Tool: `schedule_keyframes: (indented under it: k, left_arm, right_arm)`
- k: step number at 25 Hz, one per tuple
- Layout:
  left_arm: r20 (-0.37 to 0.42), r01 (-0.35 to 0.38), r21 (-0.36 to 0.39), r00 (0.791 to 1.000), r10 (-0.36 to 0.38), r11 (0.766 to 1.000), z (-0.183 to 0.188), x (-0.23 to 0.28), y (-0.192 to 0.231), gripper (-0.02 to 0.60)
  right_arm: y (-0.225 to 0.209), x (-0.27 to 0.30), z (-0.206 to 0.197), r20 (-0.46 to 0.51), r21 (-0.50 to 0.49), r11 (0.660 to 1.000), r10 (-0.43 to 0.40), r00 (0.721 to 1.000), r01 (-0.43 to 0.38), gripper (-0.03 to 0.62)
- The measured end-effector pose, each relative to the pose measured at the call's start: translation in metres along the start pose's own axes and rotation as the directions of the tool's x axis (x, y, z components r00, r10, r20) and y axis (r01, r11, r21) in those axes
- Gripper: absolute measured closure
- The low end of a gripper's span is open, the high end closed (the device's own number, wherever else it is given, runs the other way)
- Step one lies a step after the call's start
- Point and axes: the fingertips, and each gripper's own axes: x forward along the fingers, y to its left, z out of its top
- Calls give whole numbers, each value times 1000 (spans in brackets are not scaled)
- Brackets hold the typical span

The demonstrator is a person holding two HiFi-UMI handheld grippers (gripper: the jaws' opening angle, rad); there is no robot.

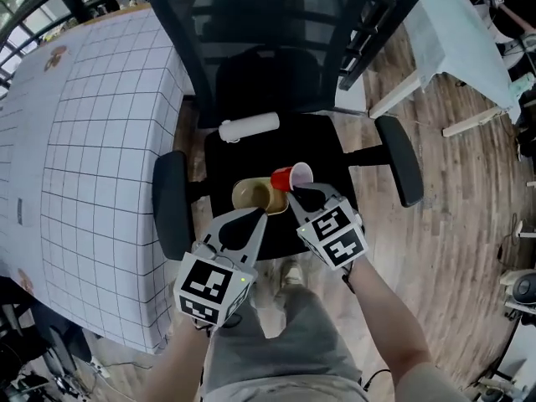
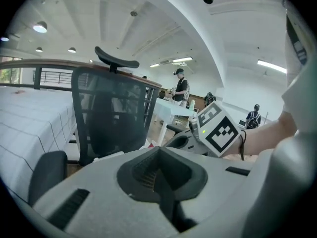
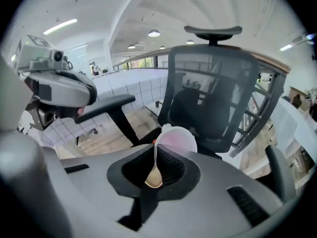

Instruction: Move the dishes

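Observation:
A red cup (image 1: 291,177) with a white inside (image 3: 176,139) lies tilted on its side over the black seat of an office chair (image 1: 318,145). My right gripper (image 1: 295,193) is shut on its rim (image 3: 154,170). A yellowish bowl (image 1: 256,194) sits on the seat just left of the cup and shows through the right jaws' gap. My left gripper (image 1: 254,216) has its tips at the bowl's near rim. Its jaws (image 2: 157,175) stand shut, with nothing visible between them. The bowl is hidden in the left gripper view.
A white cylinder (image 1: 248,127) lies at the back of the seat. The chair's armrests (image 1: 171,203) (image 1: 399,159) flank it, and its mesh back (image 2: 106,113) rises behind. A table under a white gridded cloth (image 1: 84,141) stands at the left, and a white table (image 1: 461,32) at the upper right.

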Motion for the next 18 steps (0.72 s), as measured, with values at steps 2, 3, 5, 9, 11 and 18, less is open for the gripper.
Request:
schedule_keyframes:
  k: [2, 3, 5, 9, 11, 18]
  left_arm:
    - [14, -7, 41, 1000, 6, 999, 26, -17, -1, 568]
    - [21, -10, 58, 1000, 9, 998, 39, -26, -2, 568]
    - [42, -16, 91, 999, 12, 996, 68, -45, -6, 568]
    - [113, -51, 156, 993, 33, 986, 128, -86, -18, 568]
    - [161, -72, 150, 986, 47, 986, 156, -108, -24, 568]
    - [278, -117, 248, 960, 45, 962, 245, -180, -58, 568]
  right_arm:
    - [1, -33, 31, 58, 1, 1000, -25, 998, 25, 565]
    - [3, -50, 47, 85, -1, 999, -34, 996, 34, 565]
    - [7, -85, 79, 141, -9, 999, -50, 989, 52, 565]
    - [18, -152, 141, 241, -29, 996, -75, 968, 84, 565]
    - [24, -187, 167, 282, -46, 994, -87, 956, 104, 565]
    - [49, -297, 239, 442, -33, 988, -118, 889, 148, 565]
